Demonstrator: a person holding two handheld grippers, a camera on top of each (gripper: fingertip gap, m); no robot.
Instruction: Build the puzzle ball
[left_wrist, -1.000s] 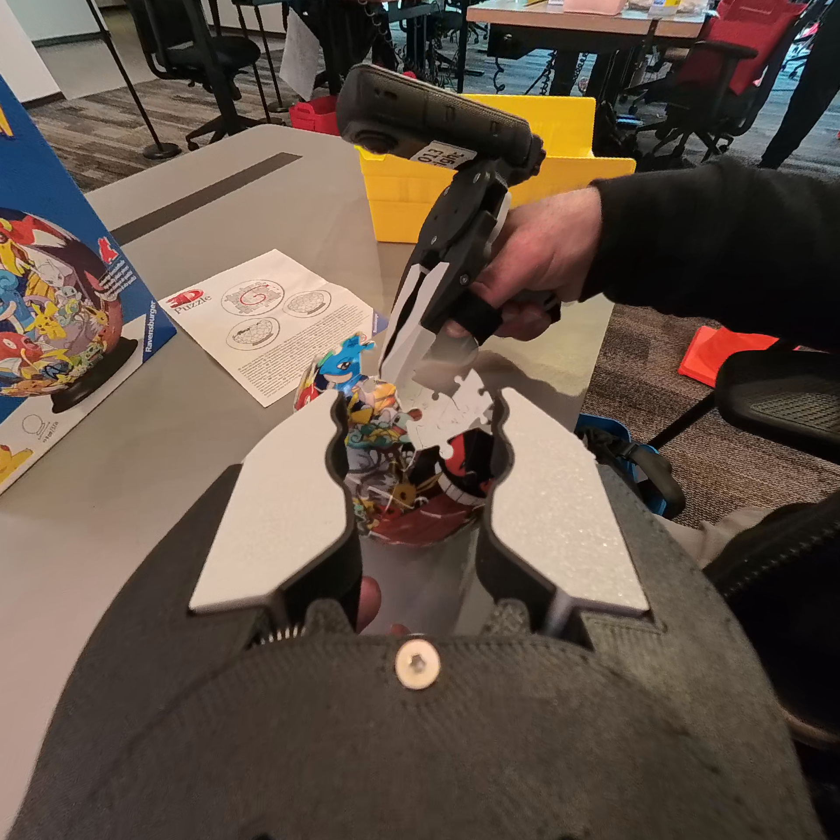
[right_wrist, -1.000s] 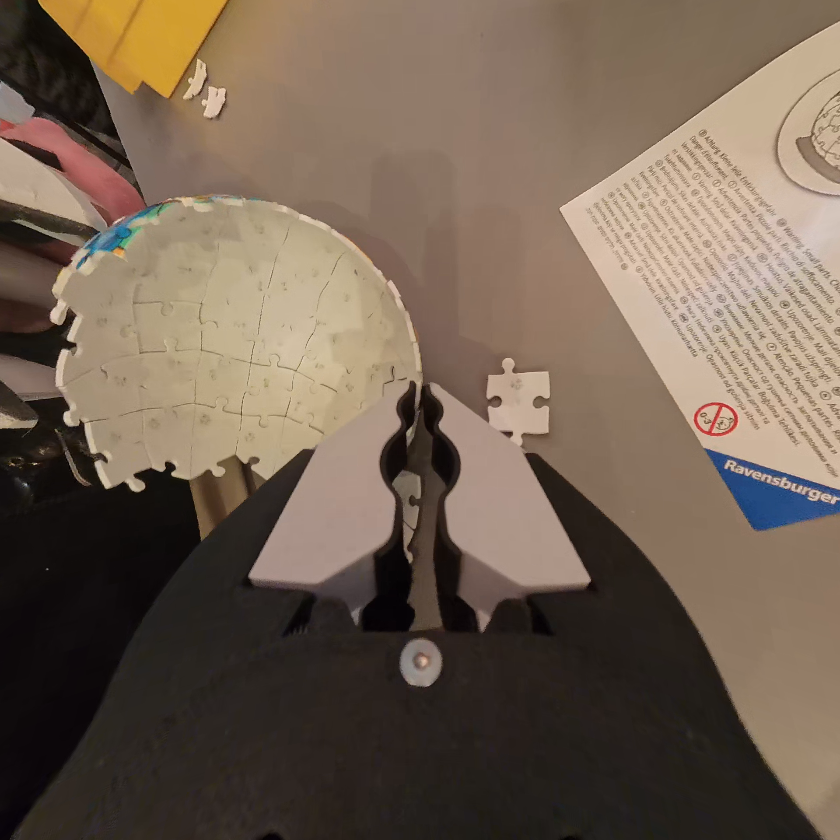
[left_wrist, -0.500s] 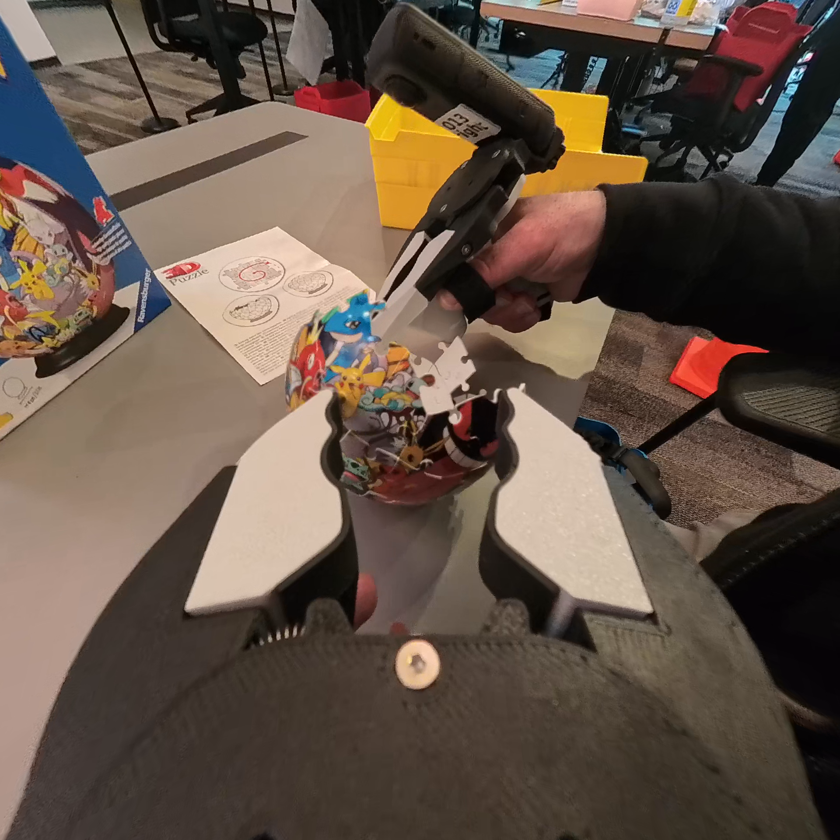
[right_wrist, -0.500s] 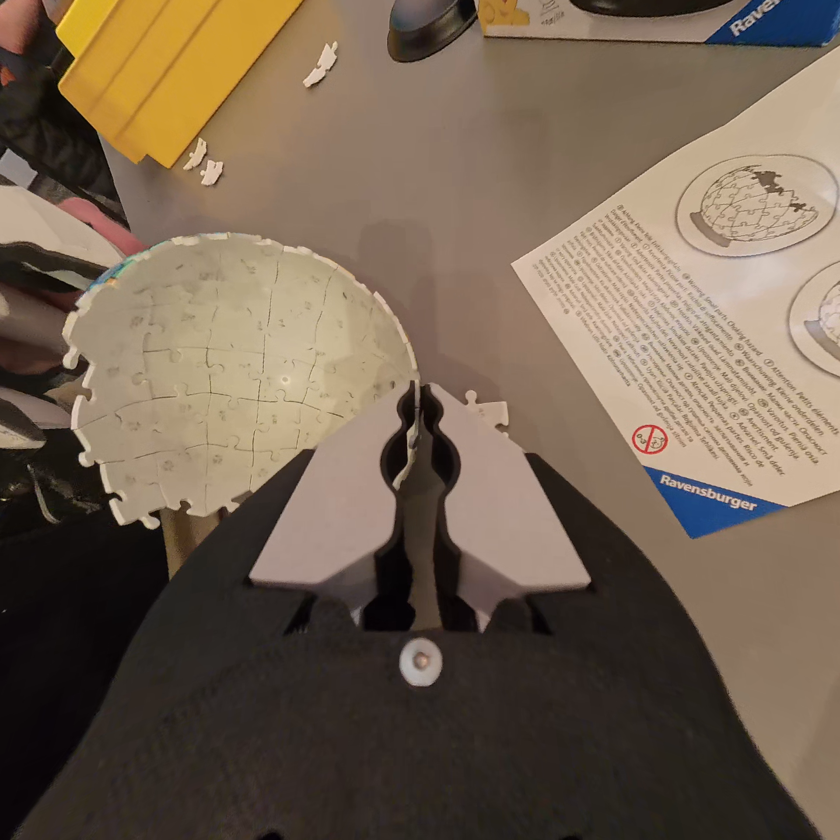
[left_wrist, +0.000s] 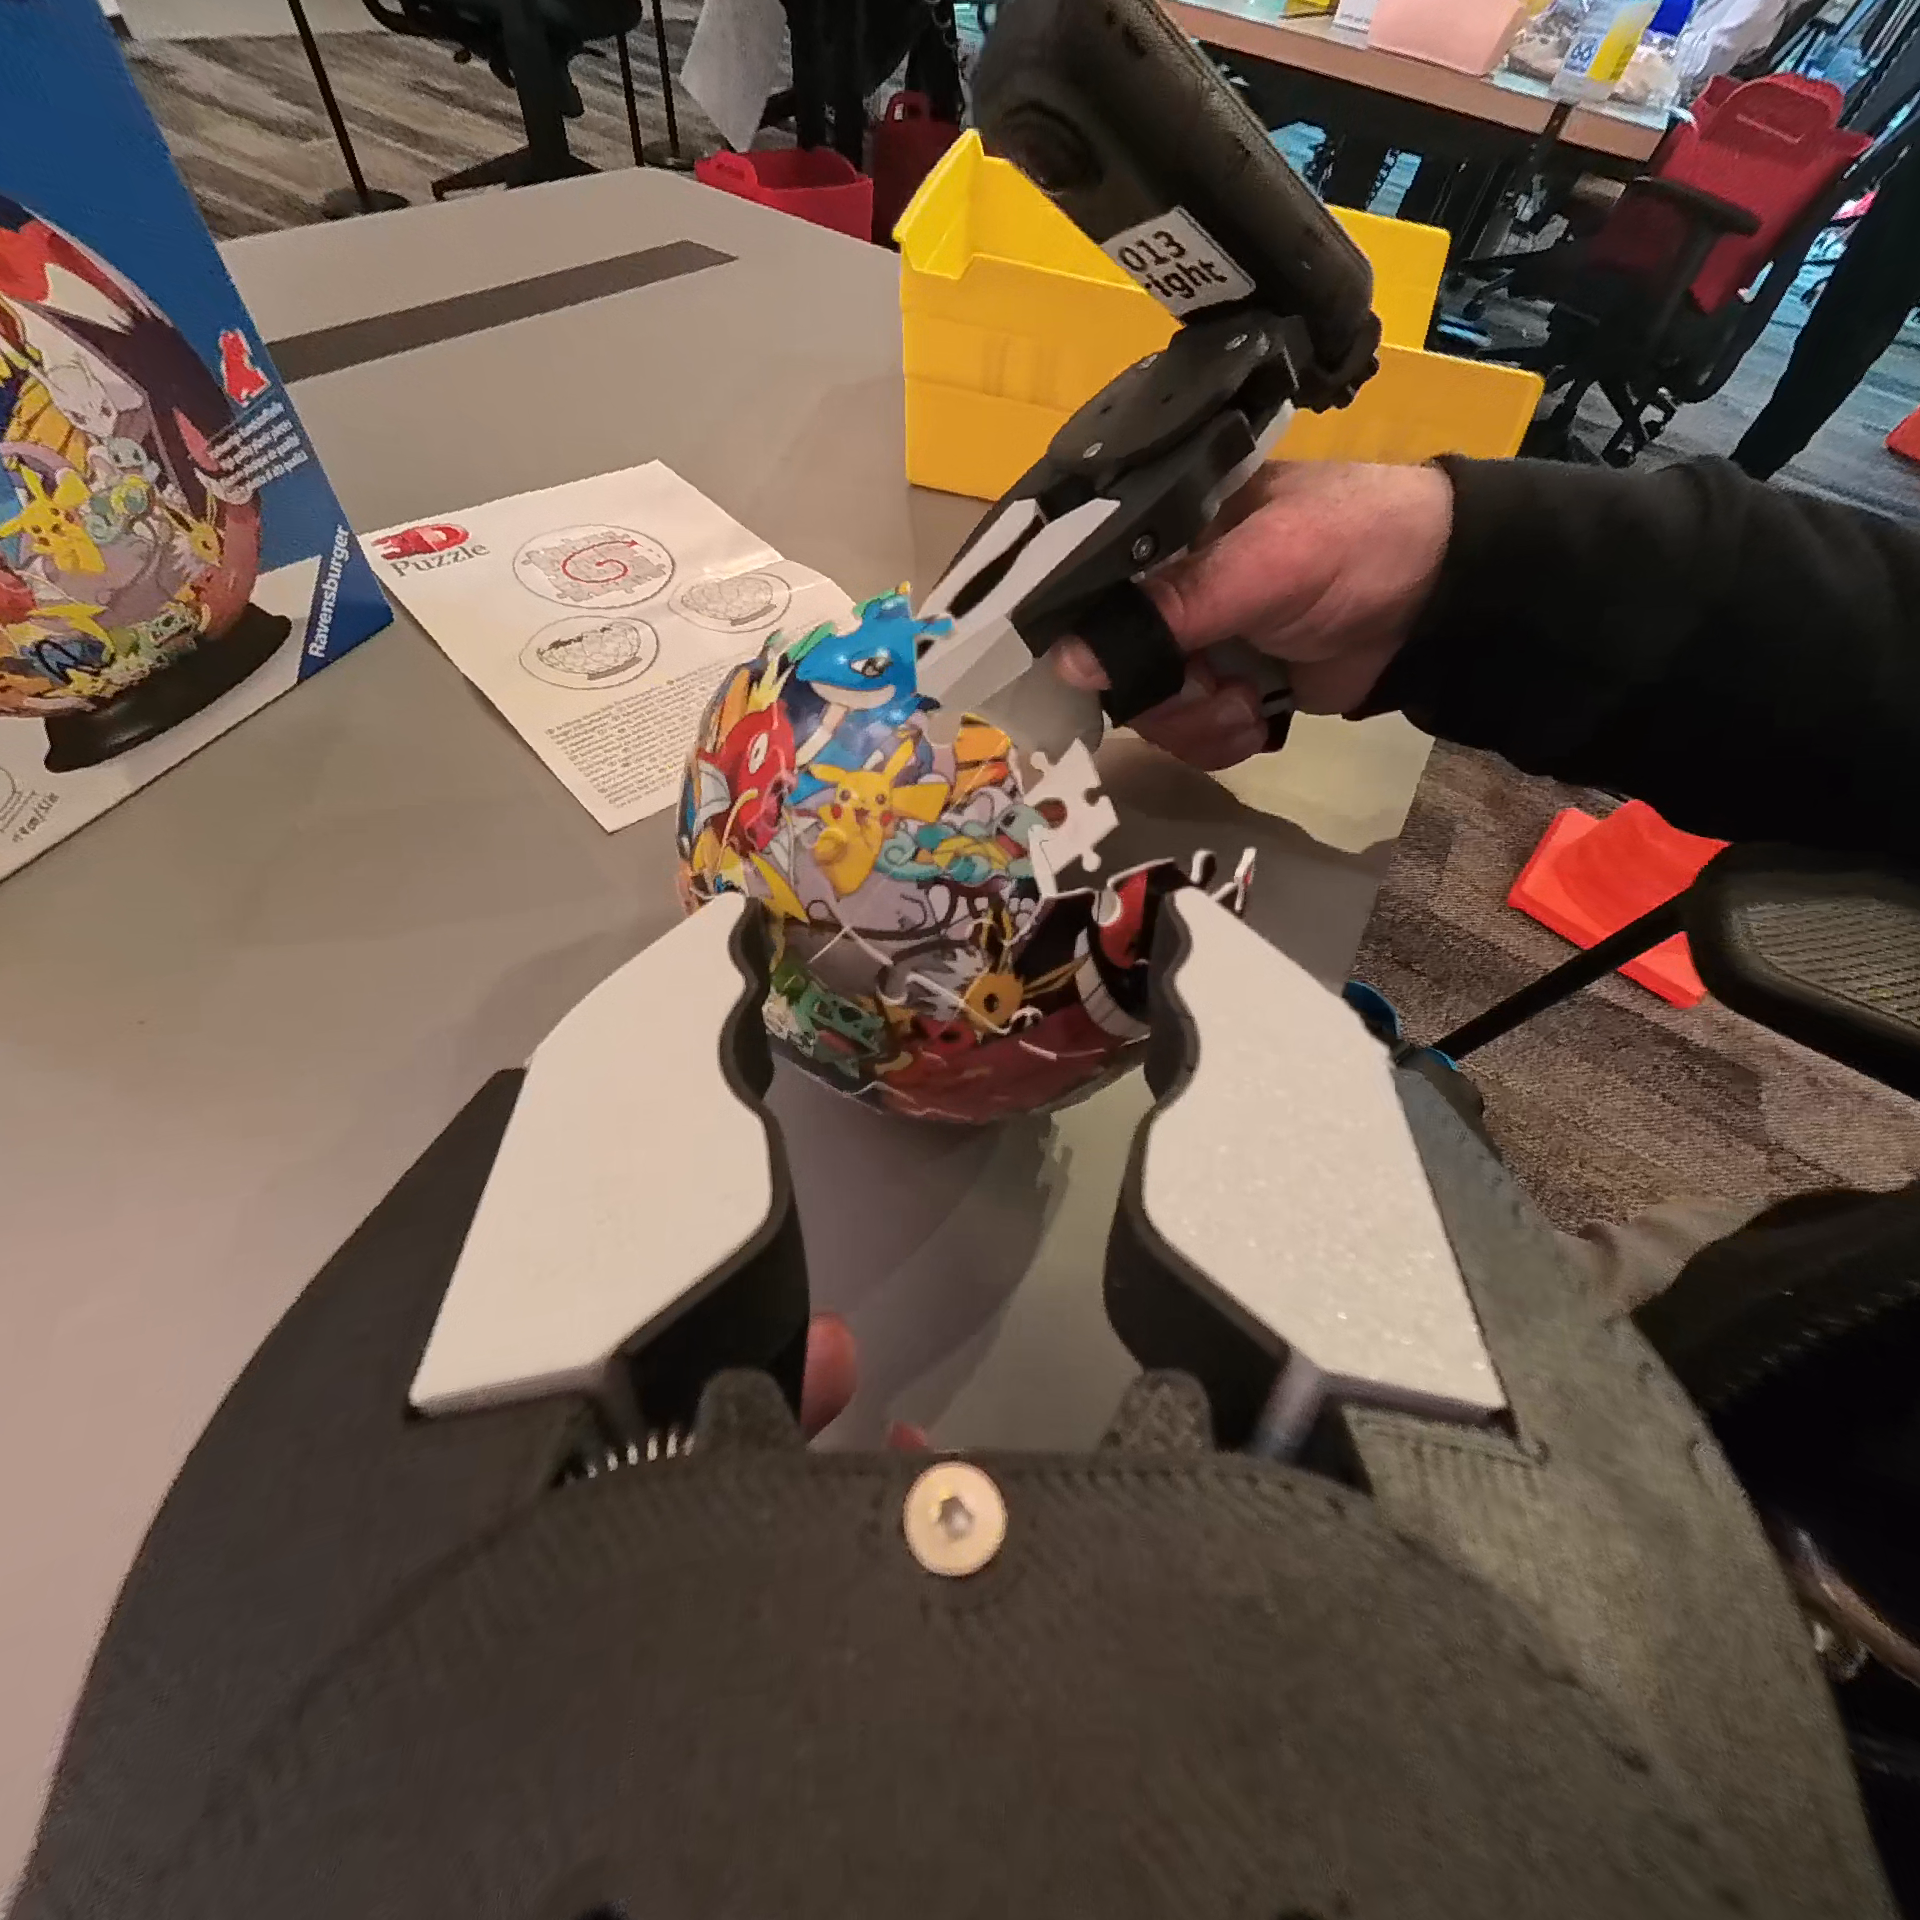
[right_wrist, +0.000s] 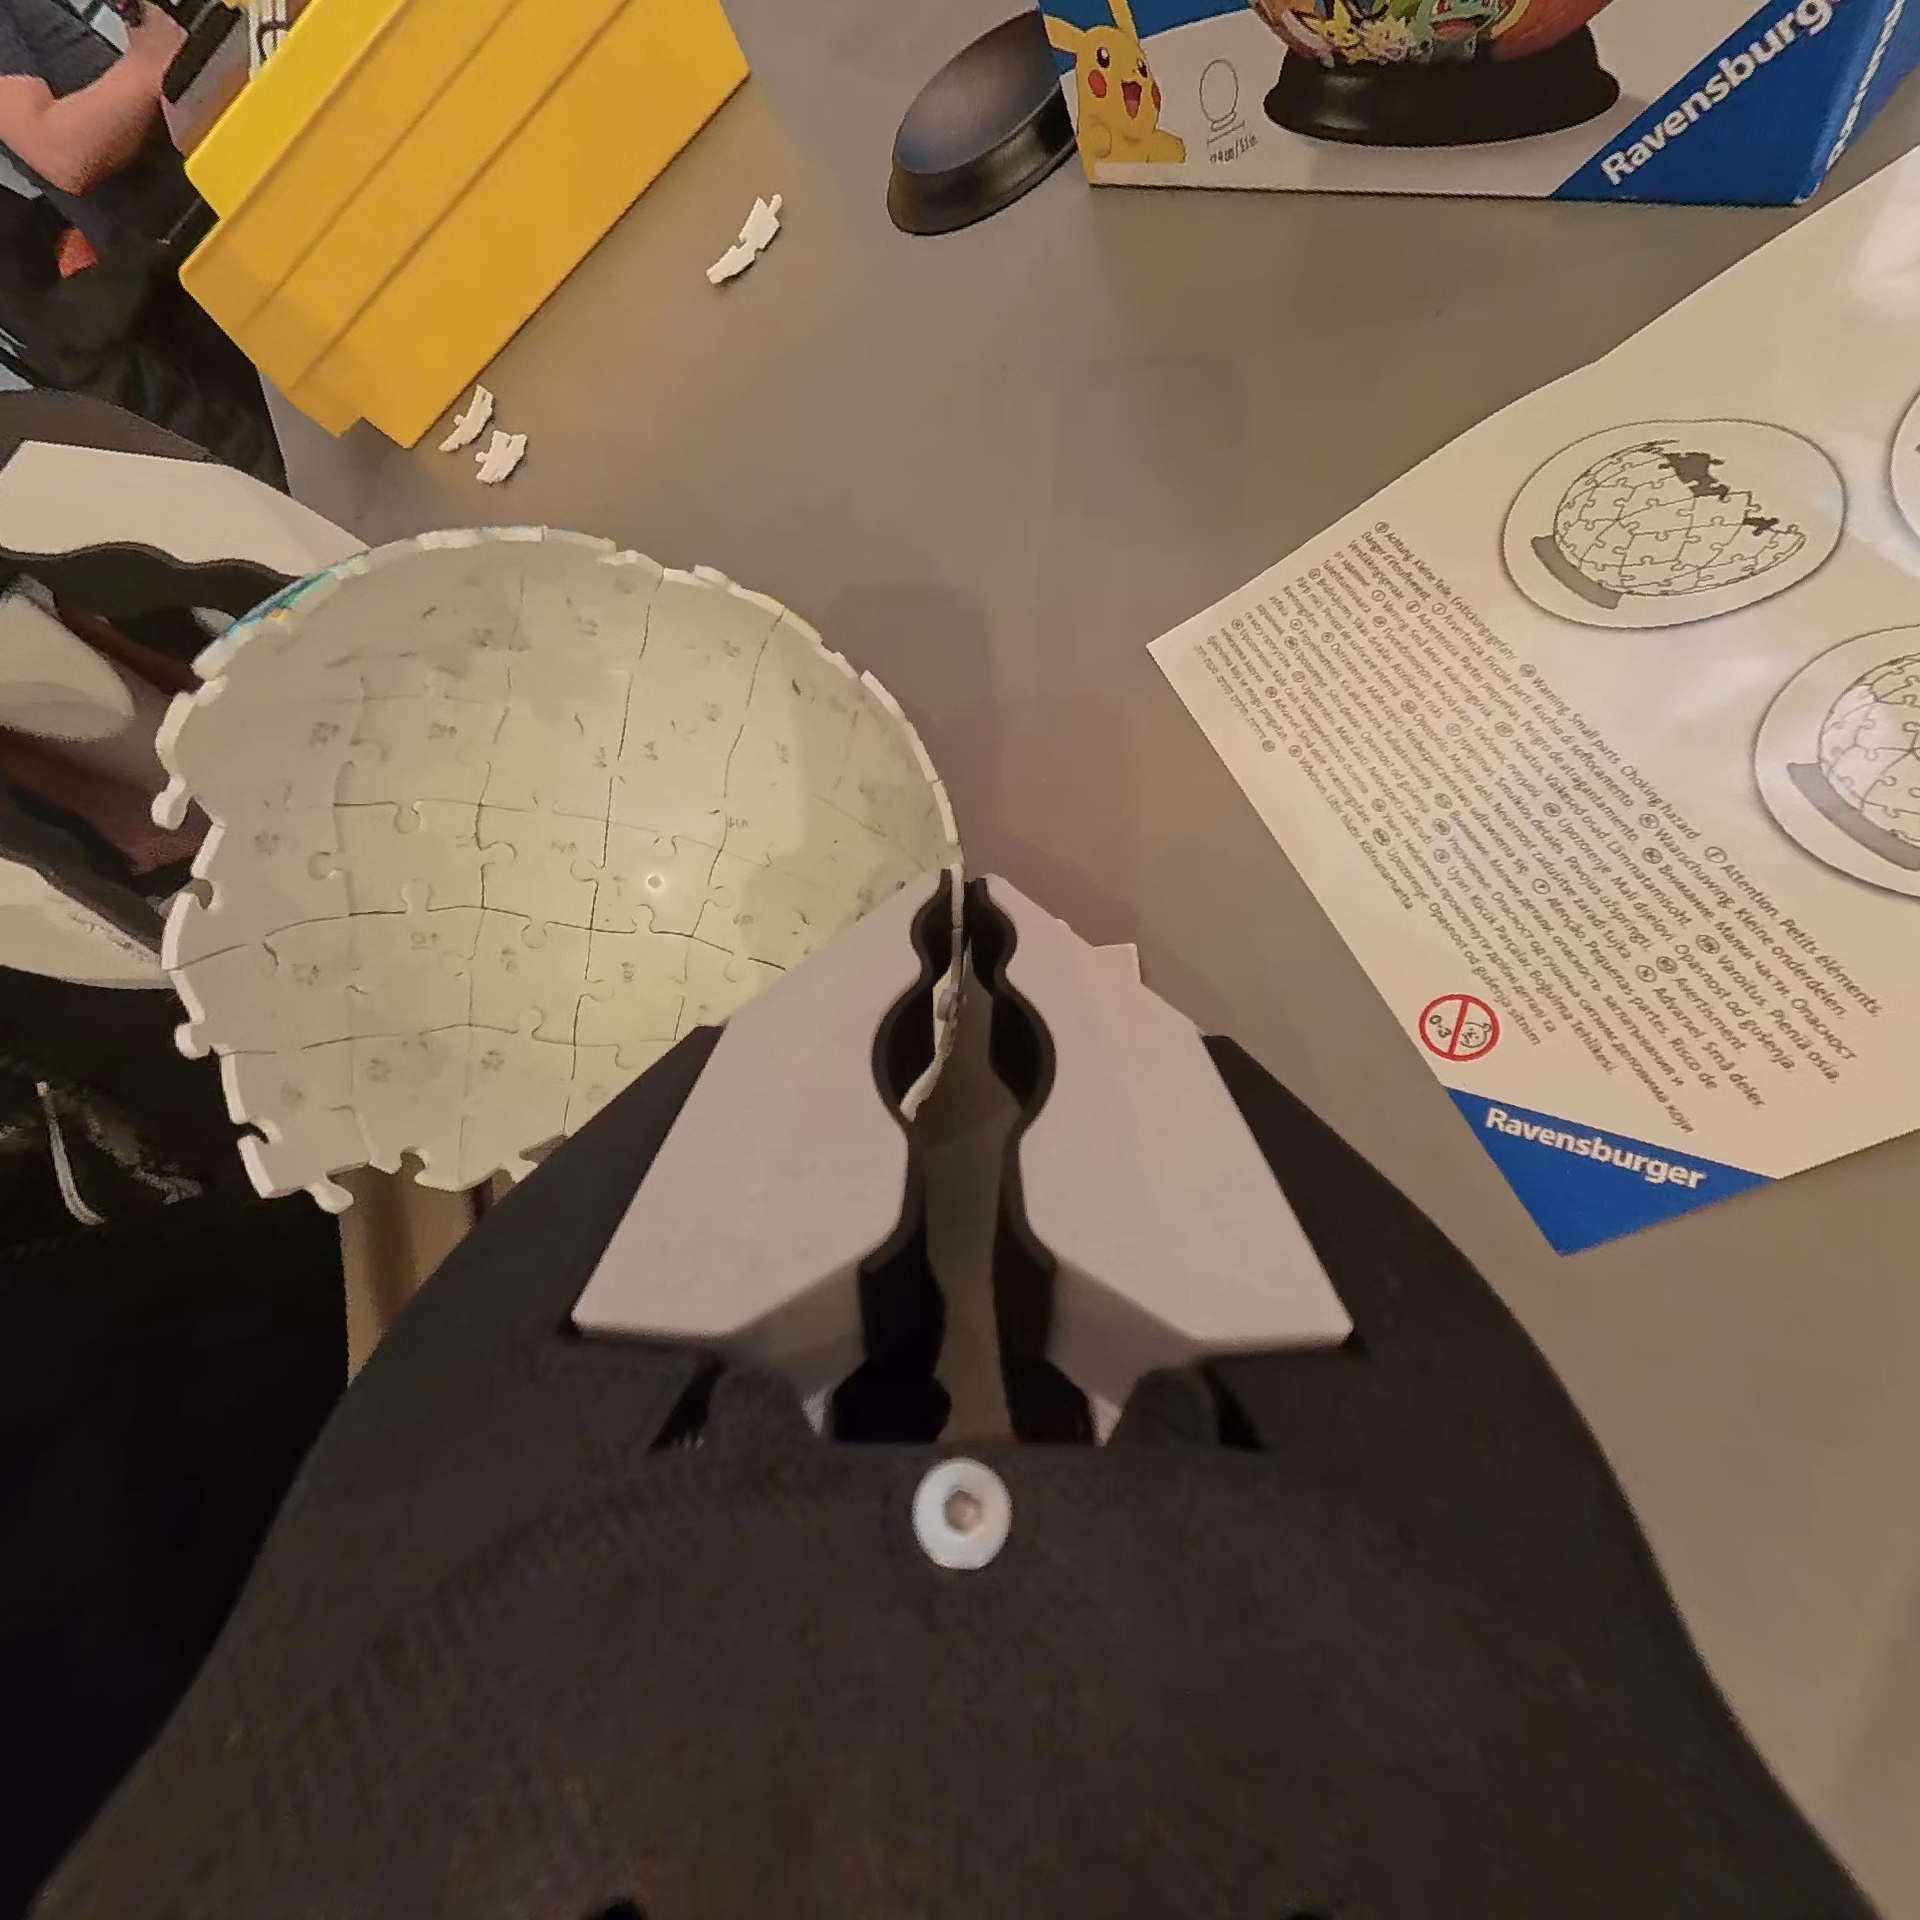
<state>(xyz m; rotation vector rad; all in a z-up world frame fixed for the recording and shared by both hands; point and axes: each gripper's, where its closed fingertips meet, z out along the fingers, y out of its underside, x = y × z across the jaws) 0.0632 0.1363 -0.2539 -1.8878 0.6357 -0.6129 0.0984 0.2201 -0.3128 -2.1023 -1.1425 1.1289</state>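
The right gripper (left_wrist: 940, 639) is lifting the half-built puzzle ball (left_wrist: 904, 873) clear of the left gripper (left_wrist: 951, 935), pinching its rim, so the coloured shell is now showing well above and beyond those spread fingers instead of sitting deep between them. The loose white piece (right_wrist: 1112, 961) on the table is slipping behind the right gripper's finger, almost hidden now.
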